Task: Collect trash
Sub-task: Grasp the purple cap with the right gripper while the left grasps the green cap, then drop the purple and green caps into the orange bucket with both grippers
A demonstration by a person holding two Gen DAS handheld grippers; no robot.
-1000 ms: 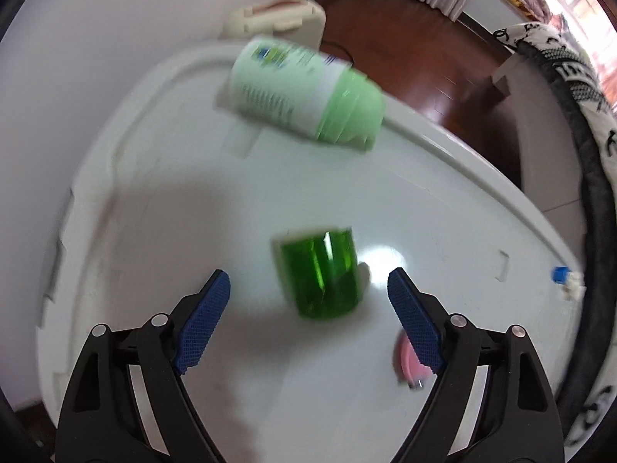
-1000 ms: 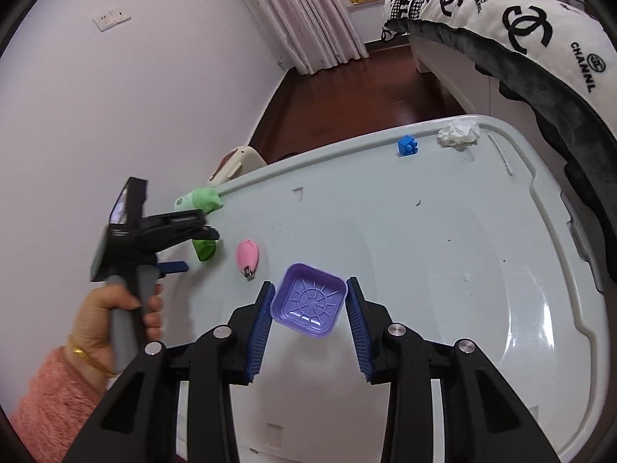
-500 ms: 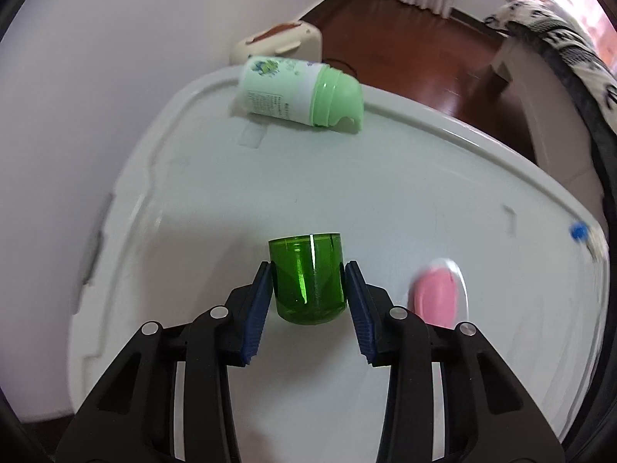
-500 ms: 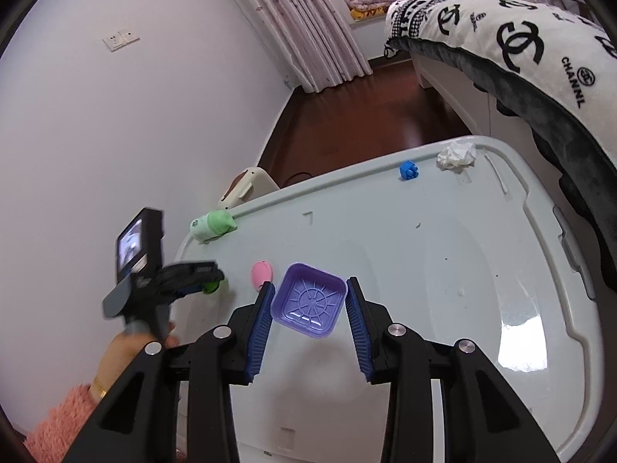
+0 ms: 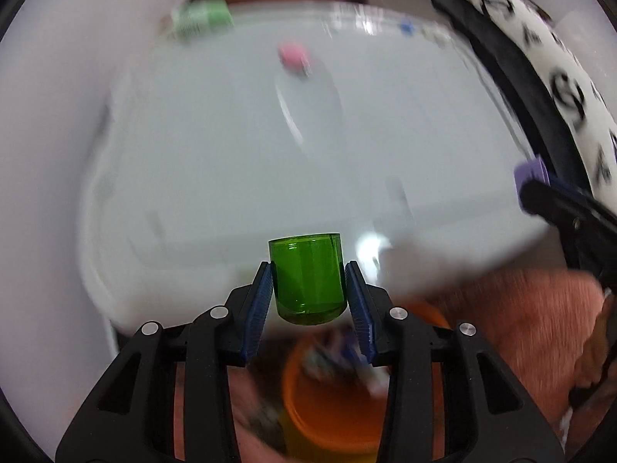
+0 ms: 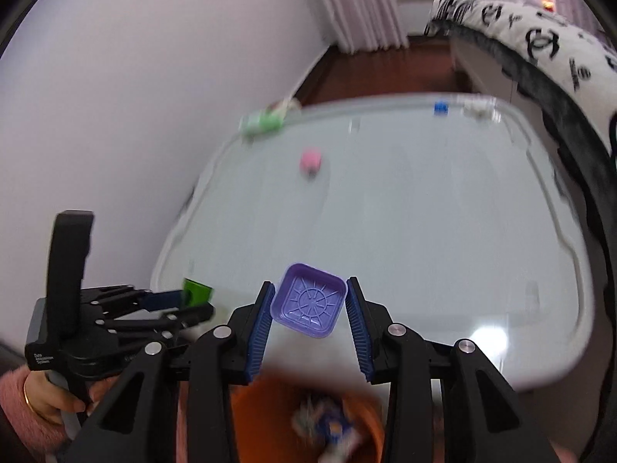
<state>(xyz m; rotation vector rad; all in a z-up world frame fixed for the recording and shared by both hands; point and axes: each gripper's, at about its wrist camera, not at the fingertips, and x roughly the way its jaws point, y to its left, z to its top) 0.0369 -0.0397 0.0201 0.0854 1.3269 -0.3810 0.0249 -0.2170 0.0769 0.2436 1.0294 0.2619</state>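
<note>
Right wrist alone shows purple tray's [image 6: 307,306] inside

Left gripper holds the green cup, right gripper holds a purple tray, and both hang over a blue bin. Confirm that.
One thing is off: the bin below is orange, not blue, as the left wrist view shows. The rest stands: the left gripper grips the green cup and the right gripper grips the purple tray.
</note>
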